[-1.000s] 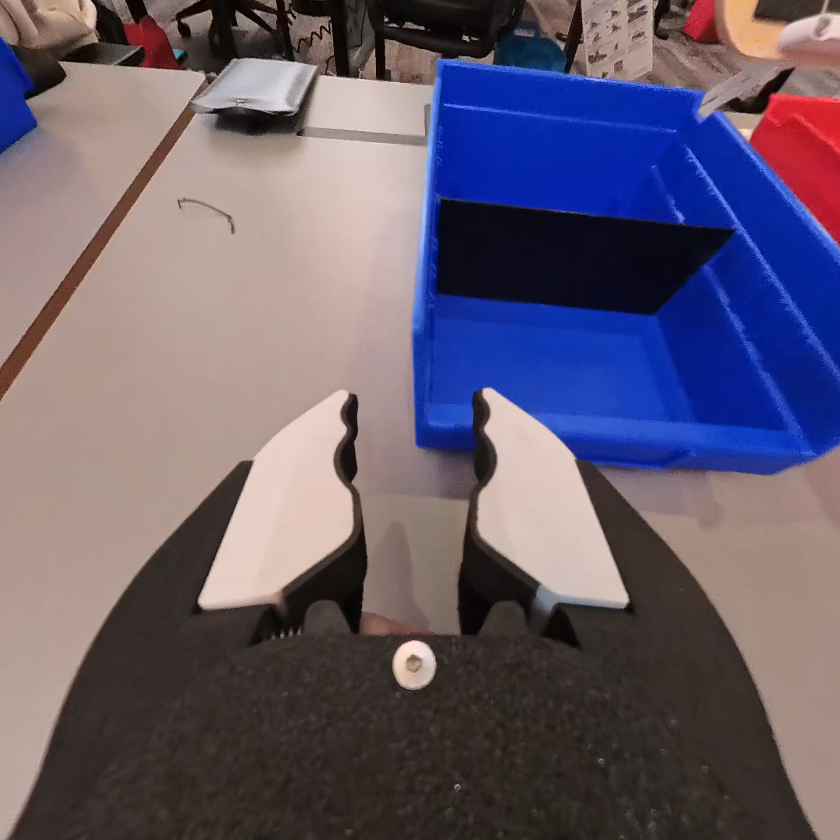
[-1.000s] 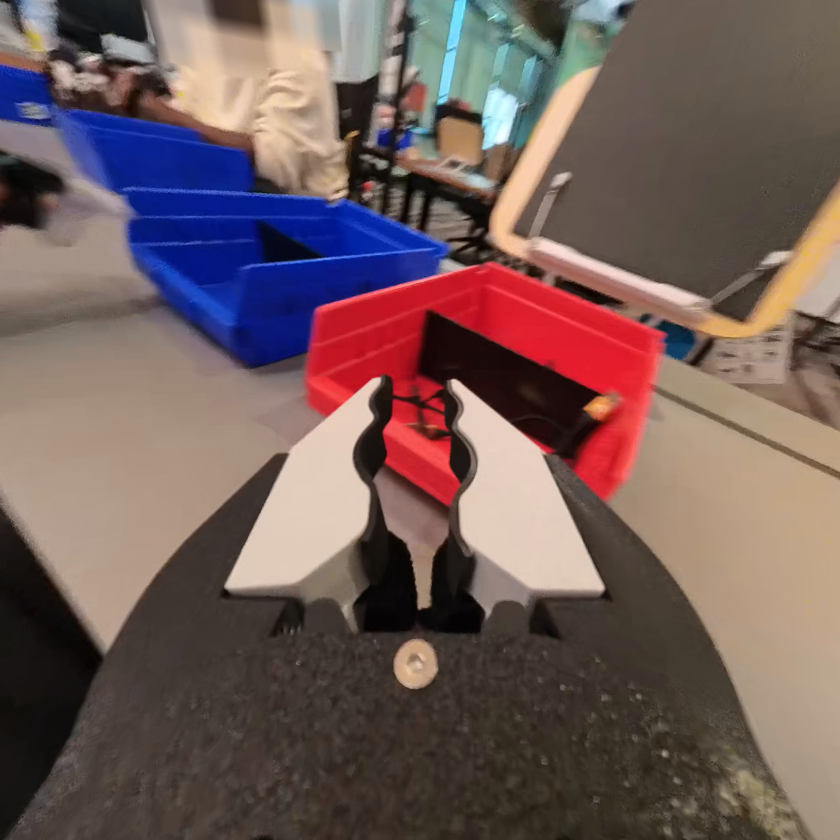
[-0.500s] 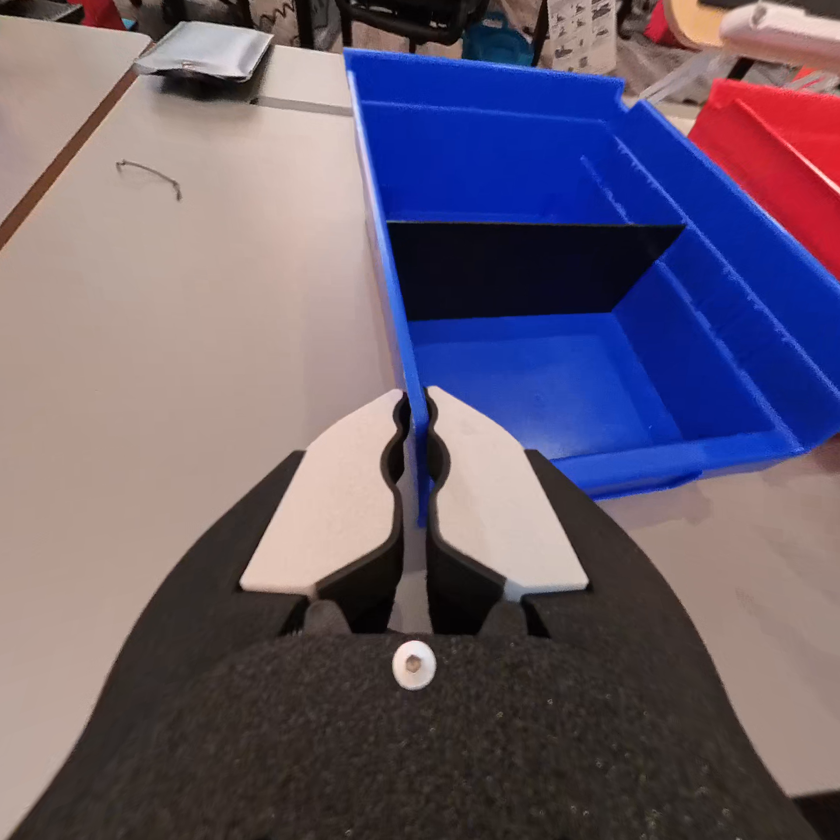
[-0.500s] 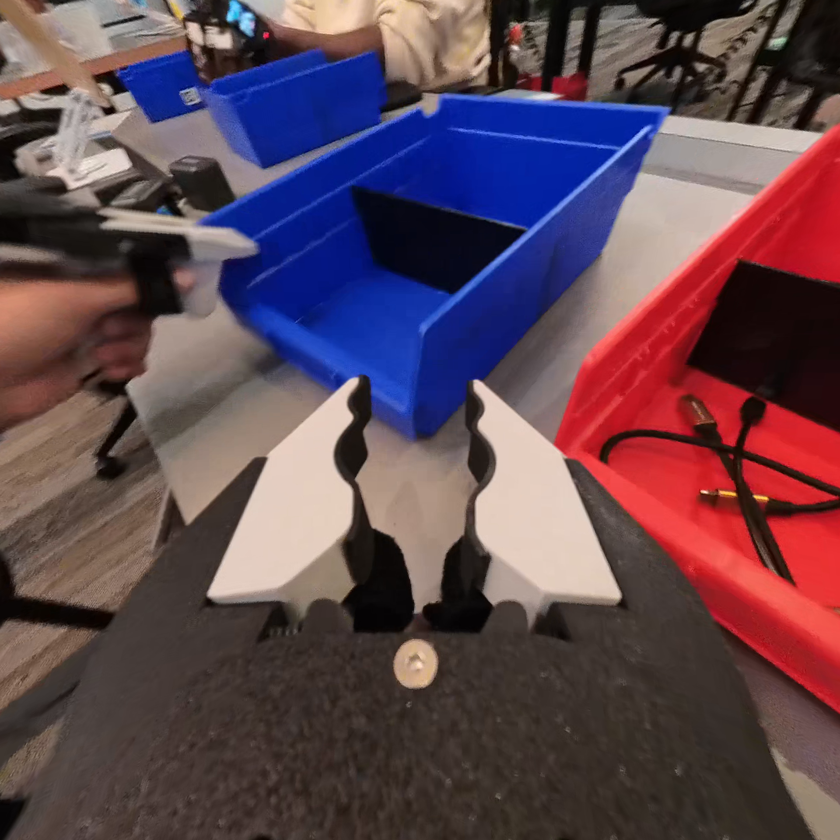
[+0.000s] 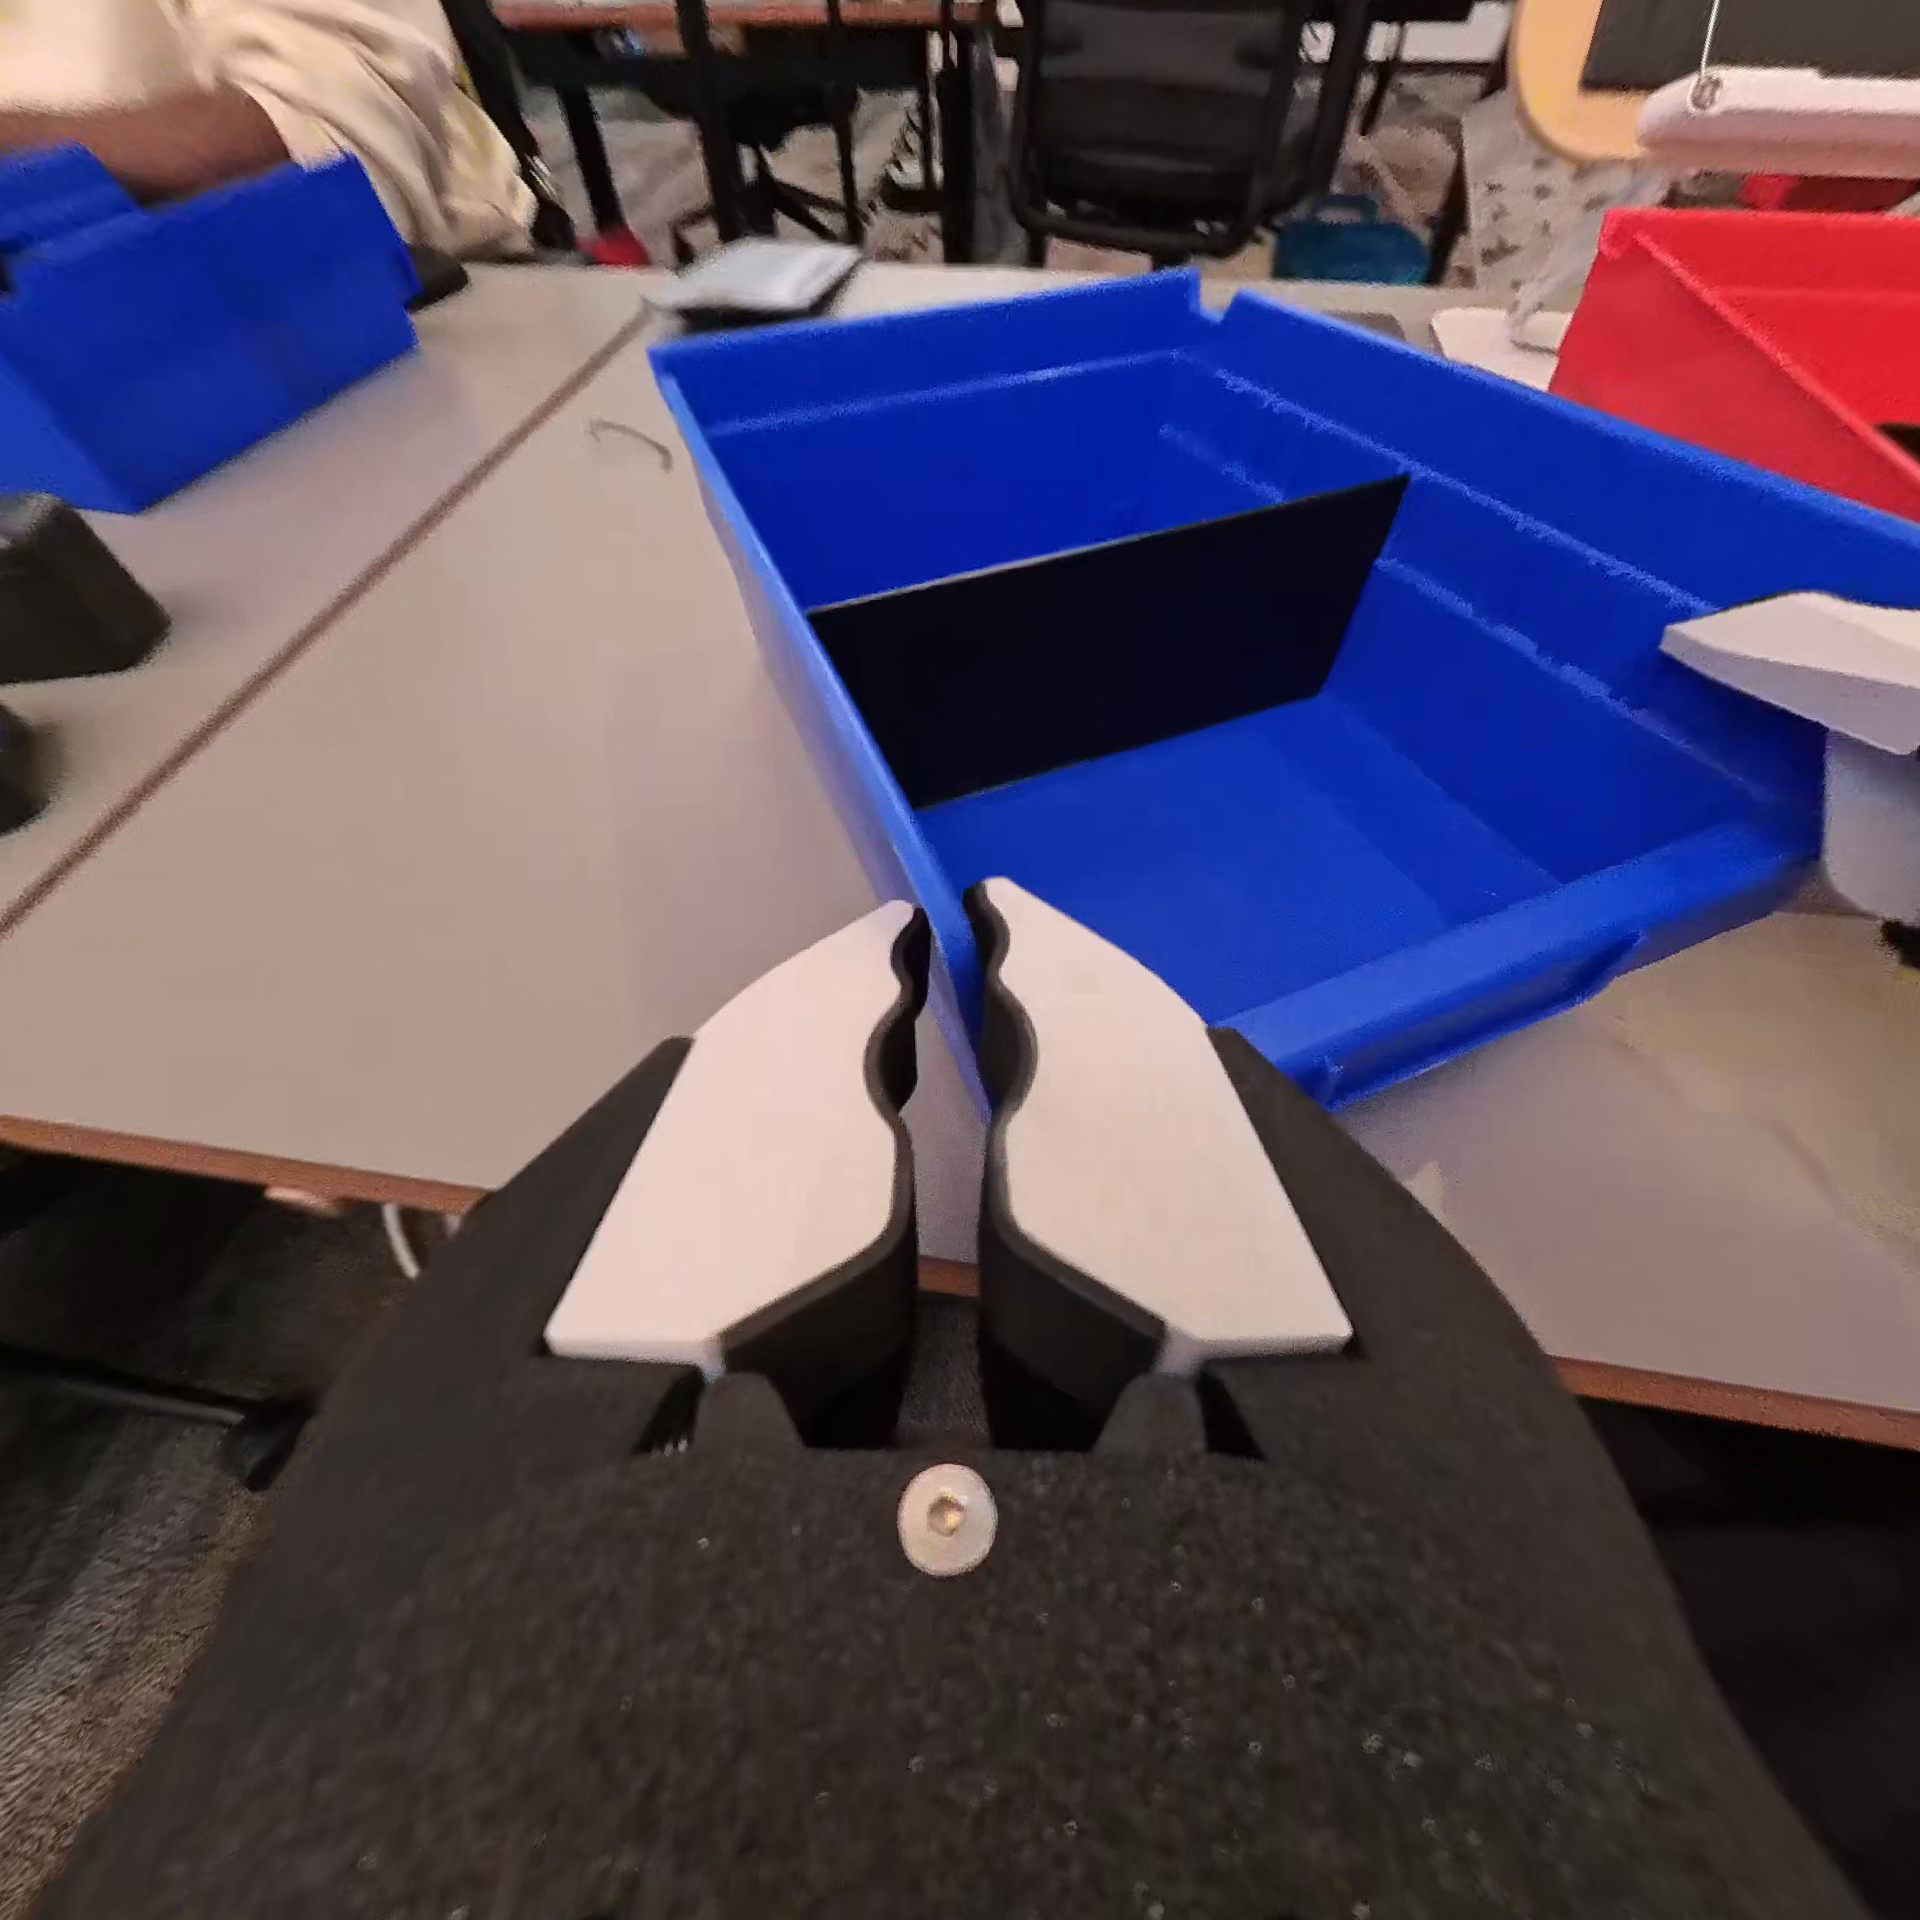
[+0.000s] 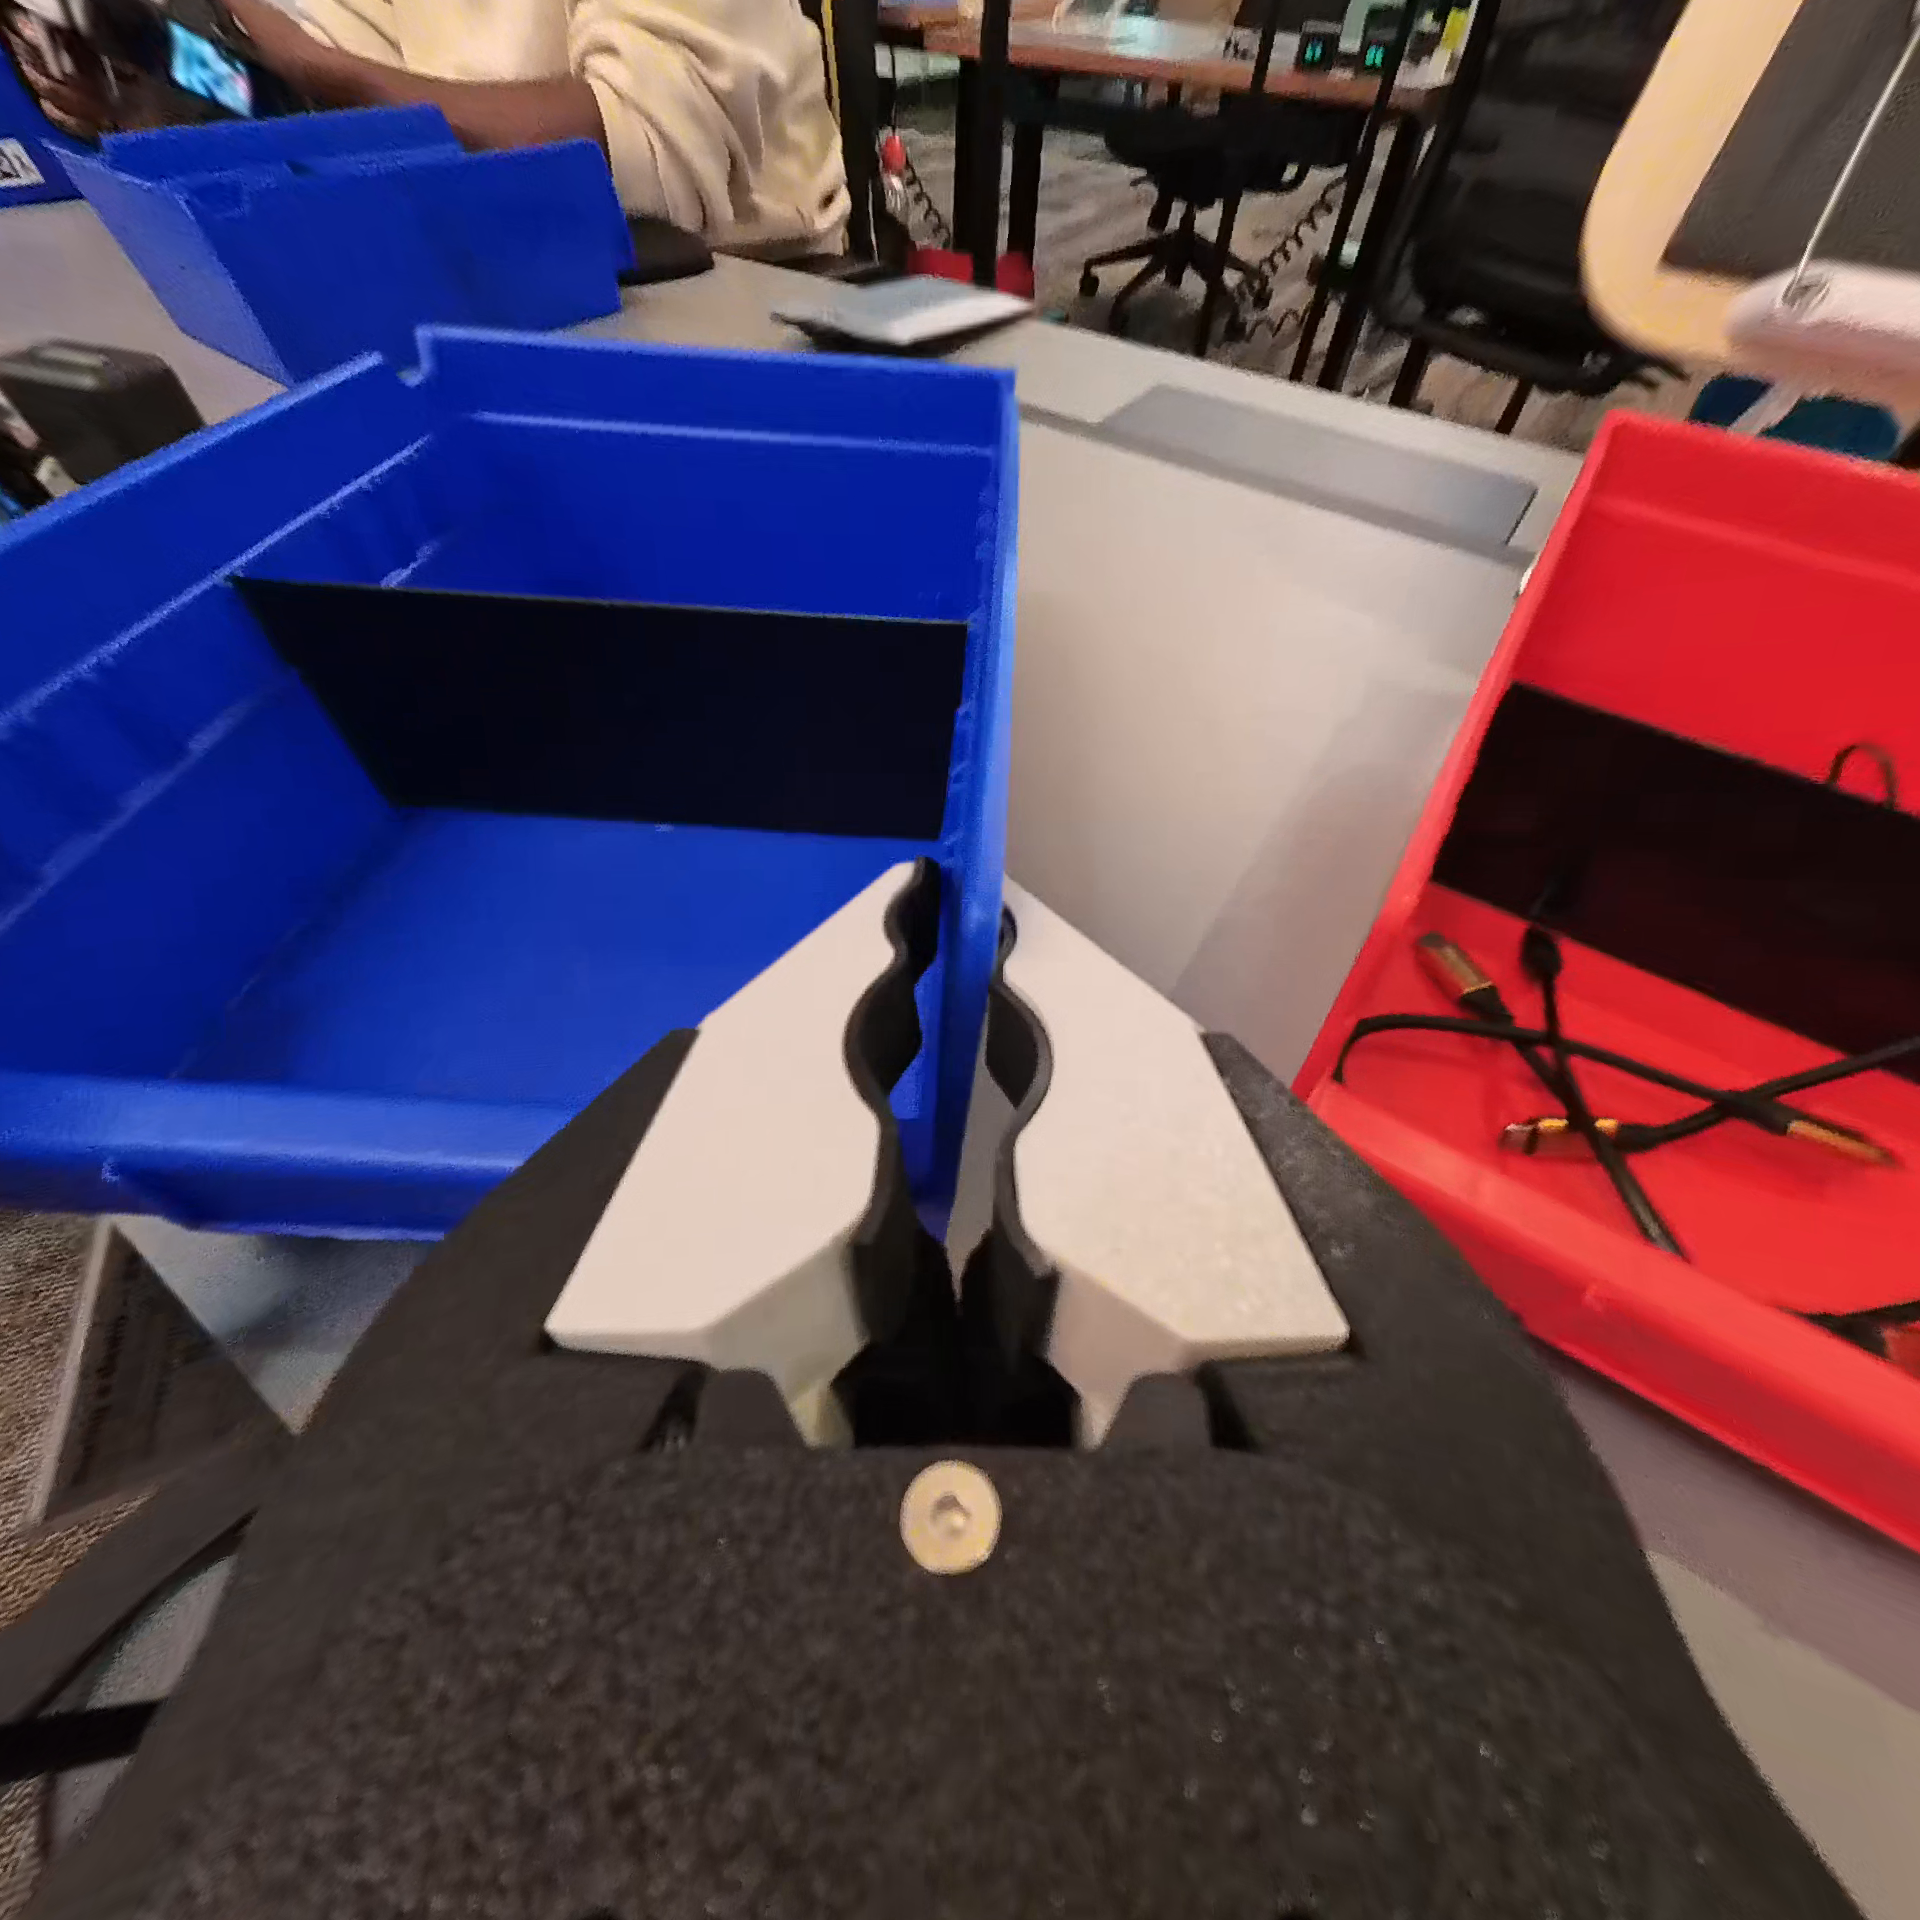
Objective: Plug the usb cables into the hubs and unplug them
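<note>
The left gripper [image 5: 948, 914] is clamped on the left side wall of the open blue plastic bin [image 5: 1299, 831], one finger outside the wall and one inside, close to the bin's low front corner. The right gripper [image 6: 961, 883] is clamped the same way on the bin's right side wall, its fingers [image 6: 769, 1101] straddling the thin blue edge; in the left wrist view it shows as a pale finger at the bin's right rim. The bin sits near the front edge of the grey counter [image 5: 416, 831], its front lip close to that edge. A black flat divider panel [image 6: 623, 707] stands upright across the bin, splitting it into a near and a far compartment. Just right of it on the counter is a red plastic bin [image 6: 1558, 1320] with its own dark divider, and black cables with gold-coloured plugs [image 6: 1579, 1101] lie tangled in its near compartment. Toward the counter's far left stands another blue bin [image 5: 208, 332]. At the far edge lies a flat grey pouch [image 5: 769, 281], with black office chairs [image 5: 1143, 125] beyond
</note>
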`<state>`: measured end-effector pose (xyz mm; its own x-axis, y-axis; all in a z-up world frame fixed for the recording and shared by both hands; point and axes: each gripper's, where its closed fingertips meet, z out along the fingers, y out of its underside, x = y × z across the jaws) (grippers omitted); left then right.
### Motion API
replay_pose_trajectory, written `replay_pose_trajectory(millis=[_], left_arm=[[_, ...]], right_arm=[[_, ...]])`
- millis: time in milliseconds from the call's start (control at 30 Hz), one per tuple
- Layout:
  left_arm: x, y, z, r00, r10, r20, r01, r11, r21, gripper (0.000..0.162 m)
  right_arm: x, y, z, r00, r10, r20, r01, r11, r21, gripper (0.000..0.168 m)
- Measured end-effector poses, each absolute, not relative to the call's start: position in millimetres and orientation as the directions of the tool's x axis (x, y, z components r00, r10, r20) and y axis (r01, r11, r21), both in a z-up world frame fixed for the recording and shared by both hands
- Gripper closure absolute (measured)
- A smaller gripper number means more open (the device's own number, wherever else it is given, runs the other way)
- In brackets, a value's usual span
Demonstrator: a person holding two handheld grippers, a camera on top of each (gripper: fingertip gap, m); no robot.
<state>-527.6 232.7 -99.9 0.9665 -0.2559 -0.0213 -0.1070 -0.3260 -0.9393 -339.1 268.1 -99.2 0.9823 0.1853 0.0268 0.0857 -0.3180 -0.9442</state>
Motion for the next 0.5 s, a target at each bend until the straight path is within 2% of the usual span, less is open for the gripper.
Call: replay_pose_trajectory(millis=[133, 267, 400, 500], left_arm=[[-517.2, 226.0, -67.2, 0.972, -0.234, -0.02, -0.078, -0.24, -0.968, 0.155], [-479.6, 234.4, -16.3, 0.953, -0.301, -0.015, -0.059, -0.139, -0.988, 0.155], [-404.0, 243.4, 48.8, 0.902, -0.428, -0.066, -0.069, 0.007, -0.998, 0.154], [-317.6, 244.9, 79.1, 0.833, -0.542, -0.113, -0.083, 0.078, -0.993, 0.154]], right_arm=[[-326.2, 265.6, -54.8, 0.983, 0.163, 0.085, 0.118, -0.21, -0.971, 0.165], [-284.4, 259.8, 9.9, 0.991, 0.083, 0.103, 0.111, -0.091, -0.99, 0.165], [-203.4, 236.8, 78.9, 0.992, -0.065, 0.113, 0.115, 0.041, -0.992, 0.165], [-116.2, 208.6, 105.4, 0.975, -0.209, 0.08, 0.098, 0.077, -0.992, 0.165]])
